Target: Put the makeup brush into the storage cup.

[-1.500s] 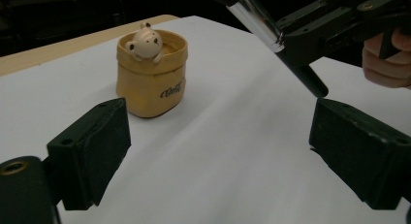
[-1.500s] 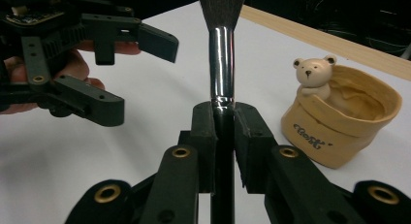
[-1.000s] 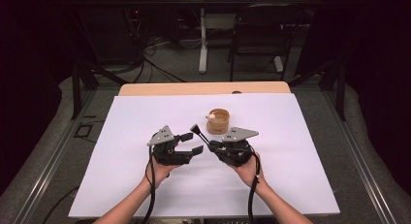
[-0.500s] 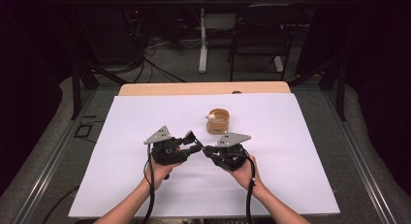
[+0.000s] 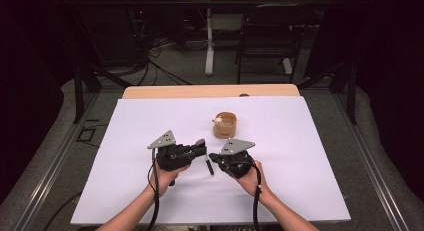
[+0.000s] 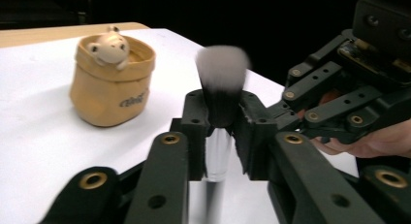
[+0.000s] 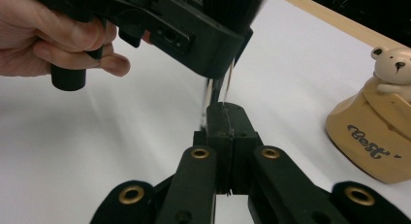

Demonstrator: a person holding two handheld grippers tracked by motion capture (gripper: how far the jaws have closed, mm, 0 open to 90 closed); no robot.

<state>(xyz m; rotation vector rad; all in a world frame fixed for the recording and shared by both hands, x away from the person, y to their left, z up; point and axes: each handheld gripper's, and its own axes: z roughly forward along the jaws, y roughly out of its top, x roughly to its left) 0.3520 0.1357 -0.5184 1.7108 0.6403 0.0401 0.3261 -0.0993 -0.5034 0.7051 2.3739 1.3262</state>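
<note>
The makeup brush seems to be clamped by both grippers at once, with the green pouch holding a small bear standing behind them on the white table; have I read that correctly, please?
Nearly. The pouch is tan, not green, as the left gripper view shows. The rest holds: the left gripper and the right gripper both clamp the makeup brush, and the bear sits in the pouch, behind them on the white table.

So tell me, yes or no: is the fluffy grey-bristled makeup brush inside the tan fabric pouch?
No, the makeup brush is clamped in the left gripper, beside the pouch.
</note>
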